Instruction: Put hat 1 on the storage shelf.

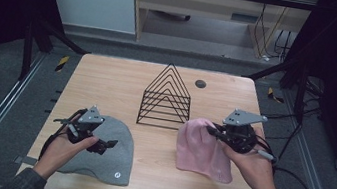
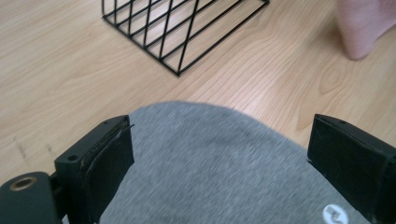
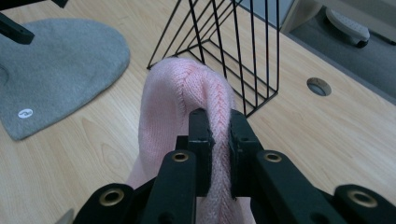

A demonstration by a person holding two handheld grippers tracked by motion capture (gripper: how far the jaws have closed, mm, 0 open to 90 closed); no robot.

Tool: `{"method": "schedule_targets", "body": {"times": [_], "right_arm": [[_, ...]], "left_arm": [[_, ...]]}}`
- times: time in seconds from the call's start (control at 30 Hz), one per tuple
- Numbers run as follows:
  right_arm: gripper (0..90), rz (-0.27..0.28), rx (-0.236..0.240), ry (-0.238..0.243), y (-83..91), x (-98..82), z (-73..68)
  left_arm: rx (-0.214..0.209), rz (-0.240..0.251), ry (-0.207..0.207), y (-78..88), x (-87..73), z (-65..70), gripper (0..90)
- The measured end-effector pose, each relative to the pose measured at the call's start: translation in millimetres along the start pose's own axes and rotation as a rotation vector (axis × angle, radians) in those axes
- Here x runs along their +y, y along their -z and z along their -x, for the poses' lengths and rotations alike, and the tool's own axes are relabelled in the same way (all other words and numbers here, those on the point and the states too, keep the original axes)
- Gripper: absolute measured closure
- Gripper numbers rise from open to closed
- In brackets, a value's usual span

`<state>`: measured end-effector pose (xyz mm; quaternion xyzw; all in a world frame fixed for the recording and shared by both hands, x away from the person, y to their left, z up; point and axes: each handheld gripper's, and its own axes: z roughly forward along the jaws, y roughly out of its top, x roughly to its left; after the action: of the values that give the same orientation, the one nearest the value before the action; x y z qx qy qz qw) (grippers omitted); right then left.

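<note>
A pink knit beanie (image 1: pixel 201 150) hangs lifted at the table's right side, its lower part trailing on the wood. My right gripper (image 1: pixel 215 130) is shut on a fold of the pink beanie (image 3: pixel 187 100), with the knit pinched between its jaws (image 3: pixel 218 140). A grey beanie (image 1: pixel 107 153) with a small round white tag lies flat at the front left. My left gripper (image 1: pixel 104 146) hovers over the grey beanie (image 2: pixel 210 163), jaws wide open with nothing between them (image 2: pixel 219 163). A black wire rack (image 1: pixel 167 97) of triangular dividers stands at the table's middle.
The wooden table (image 1: pixel 108 80) has a round cable hole (image 1: pixel 200 83) at the back right. The wire rack (image 3: pixel 233 51) stands close behind the pink beanie. Dark frame posts and cables flank the table on both sides.
</note>
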<state>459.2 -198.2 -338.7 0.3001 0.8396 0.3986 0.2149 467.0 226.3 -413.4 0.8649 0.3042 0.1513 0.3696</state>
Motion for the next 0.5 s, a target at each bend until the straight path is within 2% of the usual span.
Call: {"method": "schedule_targets", "body": {"times": [0.23,0.3,0.5], "right_arm": [[82.8,0.026,0.021,0.021,3.1,14.6,-3.0],[82.8,0.034,0.023,0.03,4.2,19.9,-4.7],[82.8,0.069,0.036,0.045,11.6,37.1,-8.6]], "left_arm": [[-0.018,0.003,0.003,-2.8,14.6,1.3,6.5],[-0.012,0.004,-0.01,-1.9,18.9,2.2,6.6],[-0.018,0.034,-0.012,-0.2,31.1,4.6,7.0]]}}
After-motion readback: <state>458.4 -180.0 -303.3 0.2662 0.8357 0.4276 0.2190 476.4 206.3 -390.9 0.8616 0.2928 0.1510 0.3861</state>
